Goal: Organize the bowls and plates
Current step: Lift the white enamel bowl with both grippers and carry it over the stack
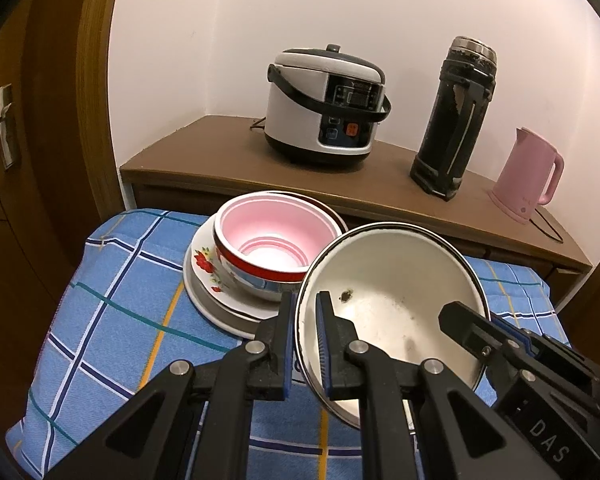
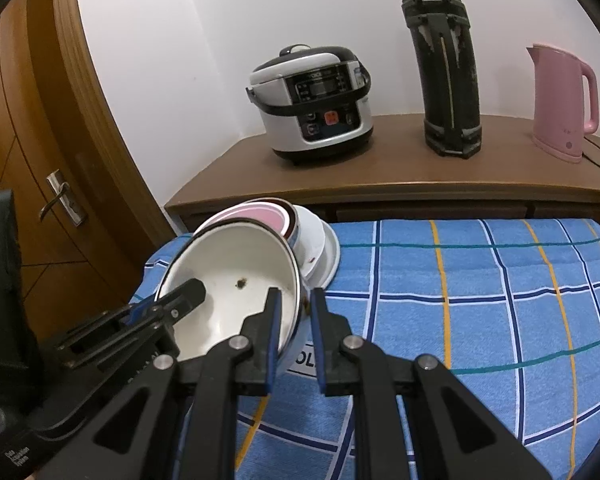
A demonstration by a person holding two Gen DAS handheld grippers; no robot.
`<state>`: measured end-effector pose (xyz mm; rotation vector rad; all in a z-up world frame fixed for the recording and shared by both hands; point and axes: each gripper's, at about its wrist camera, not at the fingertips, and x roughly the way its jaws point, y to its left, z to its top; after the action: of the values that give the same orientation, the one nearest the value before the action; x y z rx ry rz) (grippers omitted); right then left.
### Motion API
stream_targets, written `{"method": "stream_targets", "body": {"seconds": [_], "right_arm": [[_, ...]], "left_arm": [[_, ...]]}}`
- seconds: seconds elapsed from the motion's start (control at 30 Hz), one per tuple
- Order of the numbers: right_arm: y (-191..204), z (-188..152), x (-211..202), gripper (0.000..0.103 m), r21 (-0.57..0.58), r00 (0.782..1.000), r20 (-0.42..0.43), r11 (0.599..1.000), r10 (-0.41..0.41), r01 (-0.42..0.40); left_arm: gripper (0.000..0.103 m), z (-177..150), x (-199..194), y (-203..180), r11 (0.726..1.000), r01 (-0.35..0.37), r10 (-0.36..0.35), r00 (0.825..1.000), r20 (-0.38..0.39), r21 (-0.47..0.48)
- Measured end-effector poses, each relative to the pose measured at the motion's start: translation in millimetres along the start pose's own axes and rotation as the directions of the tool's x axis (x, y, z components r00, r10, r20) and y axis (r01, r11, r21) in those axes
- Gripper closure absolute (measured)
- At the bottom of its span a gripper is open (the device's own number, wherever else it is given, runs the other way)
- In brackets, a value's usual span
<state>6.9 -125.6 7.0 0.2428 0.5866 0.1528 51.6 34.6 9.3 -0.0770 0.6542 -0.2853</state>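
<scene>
The bed point(image 1: 112, 304), under its blue checked sheet, fills the lower half of both views, with a brown tabletop point(image 1: 228, 148) behind it at twelve o'clock carrying a rice cooker point(image 1: 324, 108), a black flask point(image 1: 456, 120) and a pink kettle point(image 1: 530, 176).

On the sheet, at about eleven o'clock from the left tongs point(image 1: 306, 344), sits a stack of plates point(image 1: 208, 280) with a pink bowl point(image 1: 276, 240) resting on top. The white enamel bowl point(image 1: 396, 292) is raised off the sheet and tilted, its open side facing the cameras, just beside the stack at four o'clock of it.

Both tongs are clamped narrow on that bowl's rim: the left tongs pinch its left edge, one finger inside and one outside, and the right tongs point(image 2: 296, 328) do the same on the opposite edge, seen in the right wrist view with the rim between the blue pads point(image 2: 274, 320).

The step in hand looks like carrying this bowl over to nest in the pink one. To do it well, I would keep both grips firm and move the two hands together so the rim does not twist, level the bowl before lowering, centre it over the pink bowl, and clear that bowl's near rim so the stack is not nudged. Enamel is slippery, so release only once it is seated.
</scene>
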Motion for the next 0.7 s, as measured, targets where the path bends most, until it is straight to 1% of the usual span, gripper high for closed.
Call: {"method": "stream_targets", "body": {"seconds": [0.33,0.7], "right_arm": [[14.1,7.4,2.2,0.089,-0.024,1.0,0.016,0.999,0.021,-0.021],[30.2,23.9,6.3,0.088,-0.052,0.999,0.038,0.998,0.036,-0.034]], "left_arm": [[0.092,8.3,-4.8,13.3,1.0,-0.022,0.023,0.999,0.024,-0.02],[0.091,24.2,-5.5,26.4,0.999,-0.035,0.037,0.998,0.056,-0.034]]}}
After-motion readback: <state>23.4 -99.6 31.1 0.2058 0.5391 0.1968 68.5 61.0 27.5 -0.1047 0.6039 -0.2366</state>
